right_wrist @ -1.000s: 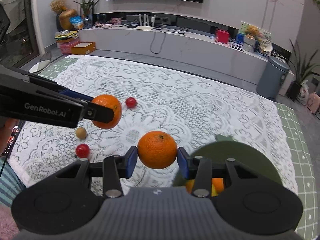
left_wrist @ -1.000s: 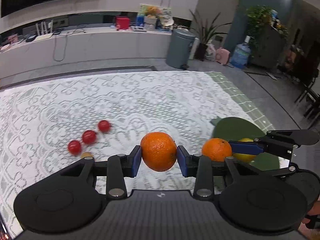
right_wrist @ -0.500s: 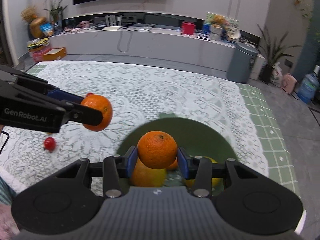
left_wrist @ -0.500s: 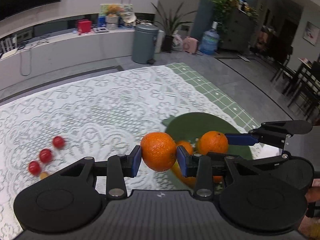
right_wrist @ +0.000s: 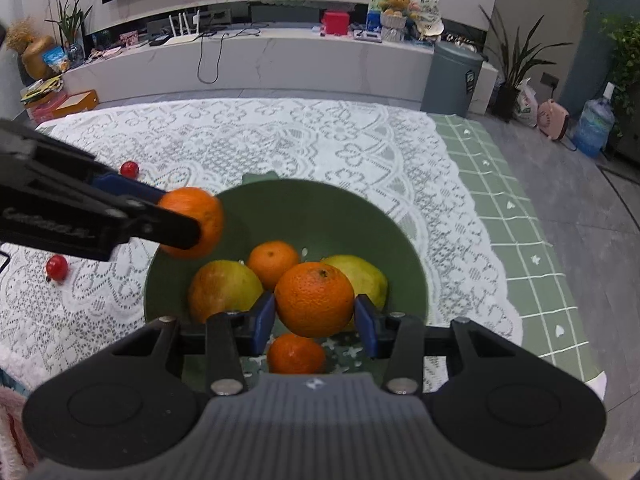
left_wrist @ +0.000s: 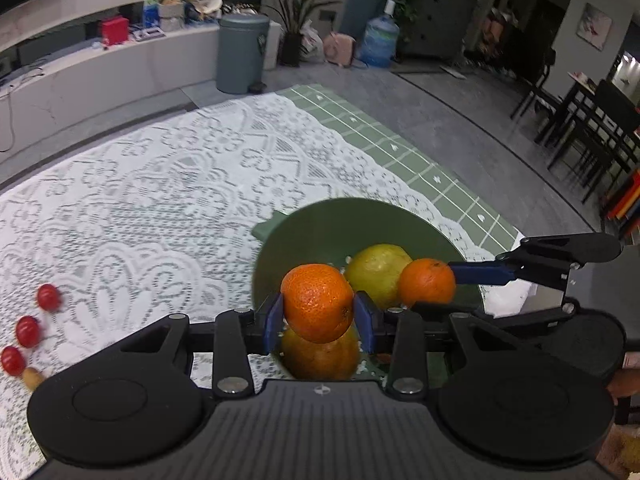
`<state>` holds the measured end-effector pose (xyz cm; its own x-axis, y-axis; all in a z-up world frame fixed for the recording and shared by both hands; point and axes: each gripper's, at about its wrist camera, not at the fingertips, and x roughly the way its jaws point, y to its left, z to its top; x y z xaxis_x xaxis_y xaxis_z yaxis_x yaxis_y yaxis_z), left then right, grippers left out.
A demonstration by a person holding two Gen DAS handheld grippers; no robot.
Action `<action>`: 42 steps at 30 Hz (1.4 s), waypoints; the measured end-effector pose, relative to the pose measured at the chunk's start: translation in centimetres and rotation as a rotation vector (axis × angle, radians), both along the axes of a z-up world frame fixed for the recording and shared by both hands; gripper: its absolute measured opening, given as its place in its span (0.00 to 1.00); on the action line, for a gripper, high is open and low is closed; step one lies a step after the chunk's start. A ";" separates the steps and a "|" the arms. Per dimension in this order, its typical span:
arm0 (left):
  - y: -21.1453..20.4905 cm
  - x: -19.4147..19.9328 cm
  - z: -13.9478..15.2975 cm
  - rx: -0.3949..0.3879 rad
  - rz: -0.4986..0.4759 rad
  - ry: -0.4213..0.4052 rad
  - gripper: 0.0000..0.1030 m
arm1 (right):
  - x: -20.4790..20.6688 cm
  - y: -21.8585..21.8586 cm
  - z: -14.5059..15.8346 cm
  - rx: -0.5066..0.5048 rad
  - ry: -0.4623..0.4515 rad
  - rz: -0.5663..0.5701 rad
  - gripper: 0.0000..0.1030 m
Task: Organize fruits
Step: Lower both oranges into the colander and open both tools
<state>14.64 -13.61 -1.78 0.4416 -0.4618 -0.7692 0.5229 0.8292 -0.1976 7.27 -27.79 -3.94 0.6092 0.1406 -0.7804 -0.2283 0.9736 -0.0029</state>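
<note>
My left gripper (left_wrist: 318,318) is shut on an orange (left_wrist: 317,302) and holds it above the near-left rim of the green bowl (left_wrist: 340,220). My right gripper (right_wrist: 315,320) is shut on another orange (right_wrist: 315,299) above the bowl (right_wrist: 320,208). In the right wrist view the bowl holds two yellow-green mangoes (right_wrist: 224,290), a small orange (right_wrist: 273,258) and another small orange (right_wrist: 295,354). The left gripper's orange (right_wrist: 194,222) shows over the bowl's left rim; the right gripper's orange (left_wrist: 427,281) shows in the left wrist view.
Three cherry tomatoes (left_wrist: 28,330) and a small brown fruit (left_wrist: 32,378) lie on the white lace tablecloth (left_wrist: 160,200) to the left. Two tomatoes (right_wrist: 57,267) show left of the bowl. The table's right edge with green cloth (right_wrist: 500,200) is close.
Both grippers have moved right with their oranges, from over the bare cloth to above the bowl. The tomatoes now lie far to the left.
</note>
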 end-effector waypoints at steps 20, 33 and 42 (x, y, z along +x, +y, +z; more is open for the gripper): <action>-7.1 1.2 -3.3 0.139 -0.254 0.063 0.42 | 0.6 -2.2 -1.7 -0.084 0.044 0.035 0.40; -7.2 1.9 -4.2 0.168 -0.263 0.117 0.43 | 1.3 -1.1 -2.6 -0.183 0.124 0.176 0.40; -6.6 1.6 -3.3 0.144 -0.259 0.089 0.46 | 1.7 -1.4 -2.3 -0.202 0.126 0.167 0.38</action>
<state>16.25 -20.22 -5.05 0.2513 -0.4335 -0.8654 0.7062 0.6935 -0.1423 9.00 -29.18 -6.26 0.4871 0.0645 -0.8709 -0.3962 0.9050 -0.1546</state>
